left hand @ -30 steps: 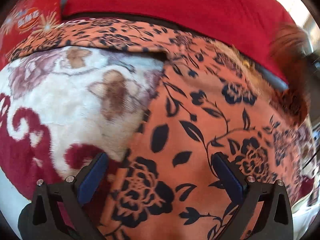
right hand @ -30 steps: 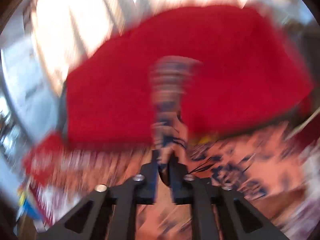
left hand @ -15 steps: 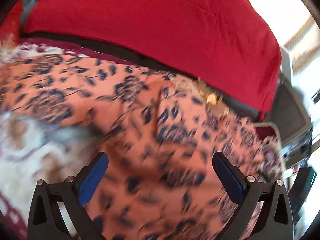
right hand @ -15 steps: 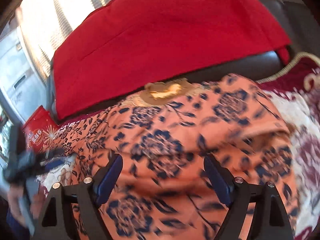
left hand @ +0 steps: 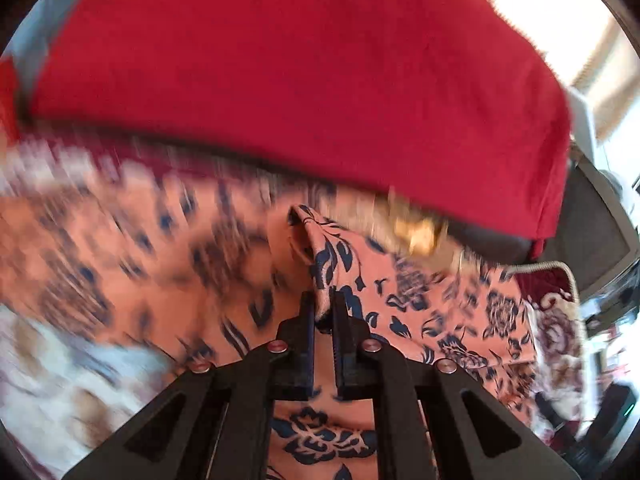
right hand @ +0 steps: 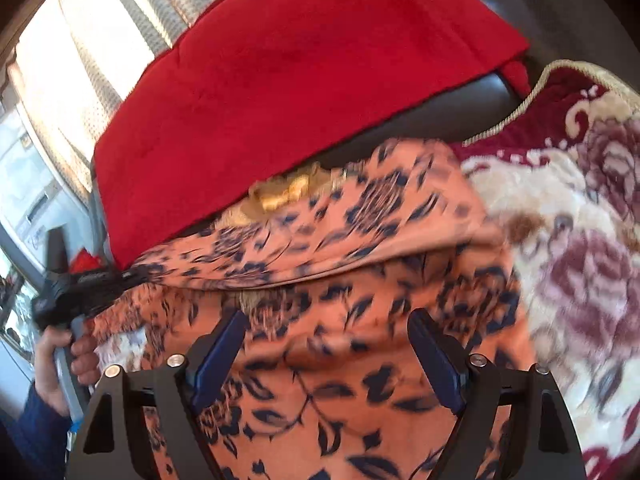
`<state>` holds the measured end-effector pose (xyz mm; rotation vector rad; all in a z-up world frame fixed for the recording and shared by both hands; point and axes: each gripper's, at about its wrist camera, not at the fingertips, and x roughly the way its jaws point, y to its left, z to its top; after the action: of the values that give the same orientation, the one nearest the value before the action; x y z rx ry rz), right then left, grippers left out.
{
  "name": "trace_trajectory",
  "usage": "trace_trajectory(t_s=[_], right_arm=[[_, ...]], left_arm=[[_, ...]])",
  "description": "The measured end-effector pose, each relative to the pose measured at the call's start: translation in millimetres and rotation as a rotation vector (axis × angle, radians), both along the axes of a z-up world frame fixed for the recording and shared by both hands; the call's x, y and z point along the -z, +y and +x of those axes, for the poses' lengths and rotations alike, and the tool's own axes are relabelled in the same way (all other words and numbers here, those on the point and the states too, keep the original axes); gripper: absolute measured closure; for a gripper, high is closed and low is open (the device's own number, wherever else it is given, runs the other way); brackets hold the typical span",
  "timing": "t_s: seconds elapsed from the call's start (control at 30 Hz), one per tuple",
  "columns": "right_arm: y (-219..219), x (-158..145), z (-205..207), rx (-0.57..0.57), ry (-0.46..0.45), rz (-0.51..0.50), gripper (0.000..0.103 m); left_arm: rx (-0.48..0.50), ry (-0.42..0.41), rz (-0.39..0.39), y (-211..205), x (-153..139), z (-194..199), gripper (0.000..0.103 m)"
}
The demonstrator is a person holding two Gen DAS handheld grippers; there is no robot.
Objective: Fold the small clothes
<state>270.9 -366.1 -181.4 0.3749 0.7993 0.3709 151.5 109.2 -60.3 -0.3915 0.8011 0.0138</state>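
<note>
Garment (left hand: 420, 292): orange cloth printed with dark blue flowers and leaves, lying spread over a blanket on a seat. A fold runs across it in the right wrist view, the upper layer lapped over the lower one. A gold-coloured patch (right hand: 284, 196) shows at its far edge, against the red cushion. Much of the cloth is blurred in the left wrist view.

Left gripper (left hand: 324, 316): black frame, jaws pressed together on a raised ridge of the garment; the pinched cloth stands up in a peak just beyond the tips. In the right wrist view this tool appears at the left edge, blurred, at the garment's left end, with a hand (right hand: 60, 356) around its handle and a dark blue sleeve (right hand: 36, 432) below.

Right gripper (right hand: 328, 344): black frame with blue pads (right hand: 218, 360), jaws spread wide above the garment's near part. The cloth lies under the gap; the pads do not press on it.

Blanket (right hand: 580, 240): cream plush with maroon flowers and a corded edge, under the garment and showing to its right.

Cushion (right hand: 304, 72): plain red, behind the garment, resting on a dark seat back (right hand: 432, 116).

Curtain (right hand: 80, 48): pale, brightly lit, behind the cushion at upper left.
</note>
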Motion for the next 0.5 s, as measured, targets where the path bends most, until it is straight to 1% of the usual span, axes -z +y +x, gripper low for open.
trace_trajectory(t_s=[0.03,0.07,0.1,0.17,0.2,0.23,0.3,0.33,0.37,0.4,0.43,0.47,0.5], right_arm=[[-3.1,-5.8,5.7,0.006,-0.016,0.004,0.017],[-7.6,-12.1,13.4,0.016,-0.032,0.017,0.017],[-12.3,-16.1,21.3,0.028,-0.038,0.04,0.017],[-23.2,-16.6,47.9,0.064,-0.012,0.112,0.01],[-27.5,-13.4,64.5,0.078,0.019,0.141,0.01],[-30.5,-10.2,77.8,0.088,0.048,0.166,0.01],[-42.4,2.7,113.2,0.107,0.124,0.287,0.01],[-45.8,9.3,126.3,0.105,0.152,0.327,0.01],[-49.3,23.2,146.4,0.095,0.202,0.362,0.01],[-52.7,37.8,160.6,0.113,0.253,0.355,0.01],[-56.5,56.3,173.3,0.152,0.326,0.329,0.01],[-59.8,68.2,179.7,0.159,0.358,0.355,0.011],[-60.3,62.0,179.0,0.169,0.334,0.347,0.011]], left_arm=[[-0.017,-0.023,0.027,0.2,-3.3,-5.7,0.096],[-0.035,-0.021,0.049,2.2,0.8,-9.9,0.095],[-0.039,0.013,0.053,3.2,11.6,-8.3,0.095],[-0.018,0.157,0.046,3.6,51.8,0.0,0.095],[-0.017,0.195,0.055,2.7,66.5,0.6,0.095],[-0.012,0.215,0.056,1.6,78.3,-0.9,0.094],[-0.019,0.188,0.069,-2.2,83.6,-6.9,0.094],[-0.022,0.186,0.077,-4.5,83.3,-7.2,0.094],[-0.026,0.194,0.081,-6.6,82.3,-7.1,0.094],[-0.029,0.202,0.08,-8.3,82.6,-7.1,0.094],[-0.027,0.207,0.079,-10.4,80.8,-6.9,0.093],[-0.025,0.213,0.078,-9.8,80.5,-3.2,0.089],[-0.024,0.226,0.072,-7.5,77.5,3.5,0.075]])
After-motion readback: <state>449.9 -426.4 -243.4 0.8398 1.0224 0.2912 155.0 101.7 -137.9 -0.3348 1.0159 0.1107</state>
